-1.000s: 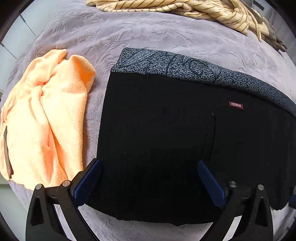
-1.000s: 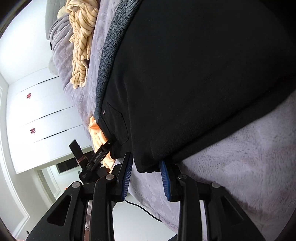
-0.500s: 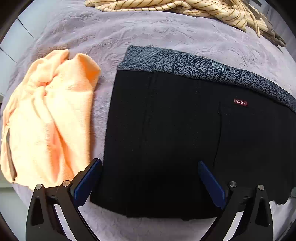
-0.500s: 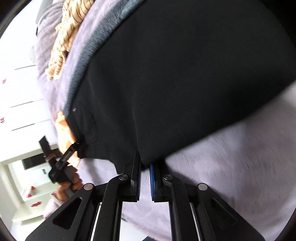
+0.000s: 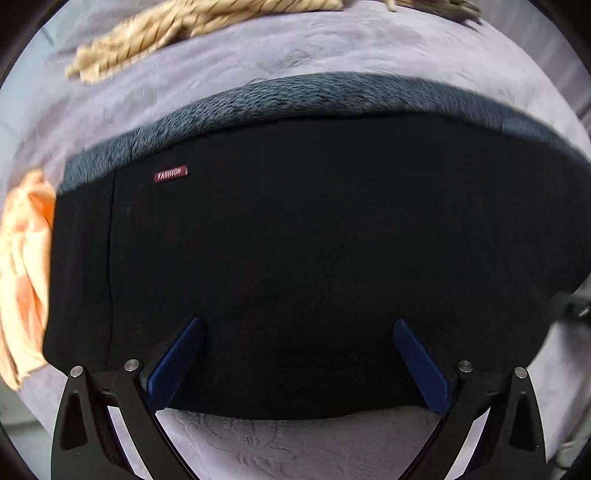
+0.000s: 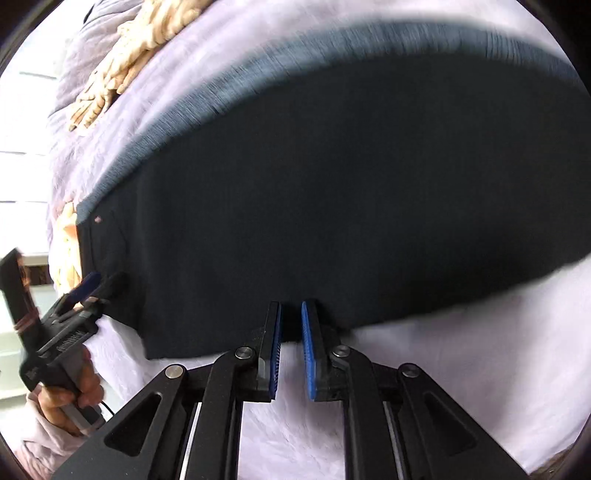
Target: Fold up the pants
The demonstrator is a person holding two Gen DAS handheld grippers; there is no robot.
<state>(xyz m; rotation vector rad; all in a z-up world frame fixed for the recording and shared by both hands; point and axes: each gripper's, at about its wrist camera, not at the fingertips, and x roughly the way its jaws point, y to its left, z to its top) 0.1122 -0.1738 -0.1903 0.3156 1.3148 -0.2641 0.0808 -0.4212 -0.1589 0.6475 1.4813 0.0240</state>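
Starting at the far left of the left wrist view with a crumpled orange cloth (image 5: pixel 26 266) on the lilac blanket (image 5: pixel 295 443), just beside the left end of the pants (image 5: pixel 295 221). Moving right onto those black pants, spread flat across the blanket and filling most of the view, with a grey patterned waistband (image 5: pixel 314 96) along the far edge and a small red label (image 5: pixel 170 173) reading FASHION near the left end. Looking further back to a cream striped garment (image 5: pixel 166 33), bunched at the blanket's far side, well apart from the pants. Coming down to the left gripper (image 5: pixel 297 323), pointed steeply down above the near half of the pants, blue pads spread wide apart and clamped on nothing.

Turning to the right wrist view, blurred throughout, and again beginning at the left: a hand (image 6: pixel 70 395) in a pale sleeve, wrapped around the left gripper's handle near the pants' left end. Passing right along the near hem to the right gripper (image 6: pixel 291 314), set at that hem roughly mid-length. Noting there blue pads only narrowly apart, eased open a little just now, with a dark fold of the hem filling the gap between the tips and pinched there.
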